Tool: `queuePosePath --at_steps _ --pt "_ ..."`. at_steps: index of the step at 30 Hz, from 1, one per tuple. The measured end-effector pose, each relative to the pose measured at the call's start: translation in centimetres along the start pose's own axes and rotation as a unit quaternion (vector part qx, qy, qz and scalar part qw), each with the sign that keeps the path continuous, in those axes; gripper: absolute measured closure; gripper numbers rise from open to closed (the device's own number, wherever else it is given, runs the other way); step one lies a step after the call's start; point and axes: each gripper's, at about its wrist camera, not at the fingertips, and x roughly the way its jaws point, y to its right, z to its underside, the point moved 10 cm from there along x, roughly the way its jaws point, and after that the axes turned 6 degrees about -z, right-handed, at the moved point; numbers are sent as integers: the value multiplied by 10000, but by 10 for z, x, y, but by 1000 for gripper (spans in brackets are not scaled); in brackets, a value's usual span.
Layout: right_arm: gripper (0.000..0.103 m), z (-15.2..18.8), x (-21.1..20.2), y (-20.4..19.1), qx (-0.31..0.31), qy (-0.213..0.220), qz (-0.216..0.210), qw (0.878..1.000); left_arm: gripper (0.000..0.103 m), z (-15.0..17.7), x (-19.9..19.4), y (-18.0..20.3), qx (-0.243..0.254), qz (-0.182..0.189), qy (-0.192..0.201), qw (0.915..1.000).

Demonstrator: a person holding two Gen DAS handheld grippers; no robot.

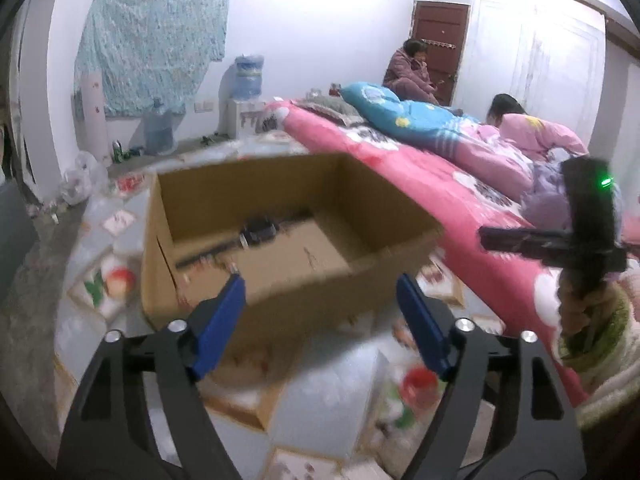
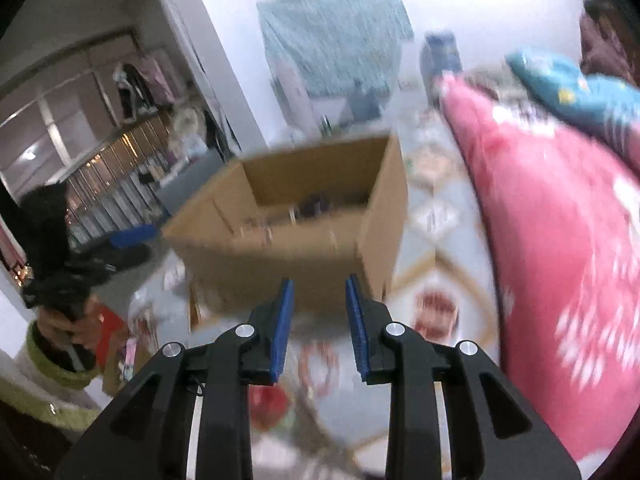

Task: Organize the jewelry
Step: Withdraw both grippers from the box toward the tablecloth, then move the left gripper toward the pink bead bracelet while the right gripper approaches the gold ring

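Note:
An open cardboard box (image 1: 280,256) stands on the patterned floor mat beside the bed. A small dark item (image 1: 258,232) and a dark strip lie on its bottom. My left gripper (image 1: 320,280) is wide open and empty, held just short of the box's near wall. My right gripper (image 2: 319,282) is open and empty, also just before the box (image 2: 296,236), whose contents are blurred in the right wrist view. The right gripper's body (image 1: 576,236) shows at the right in the left wrist view. The left gripper (image 2: 52,248) shows at the left in the right wrist view.
A bed with a pink-red cover (image 1: 420,168) runs along the right, with quilts and two people at its far side. Water bottles (image 1: 160,128) and a plastic bag (image 1: 80,178) stand by the far wall. A grey bin (image 2: 192,176) stands behind the box.

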Motion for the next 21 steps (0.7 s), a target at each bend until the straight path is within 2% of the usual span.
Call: queuePosePath --at_steps 5,10,12,16,21 --pt "76 49 43 5 87 -752 259 9968 20 48 10 5 -28 -222 -358 9991" --pt "78 68 72 6 -305 -1240 646 9897 19 93 33 -4 -16 -603 -839 9946" --pt "91 77 83 7 -496 -1499 883 9835 20 106 38 -5 70 -696 -954 9930" --pt "93 73 83 5 -565 -1511 972 9821 19 113 39 -6 75 -656 -956 9932" --pt "93 49 75 -16 -541 -1290 831 9867 19 117 40 -13 31 -552 -935 9941"
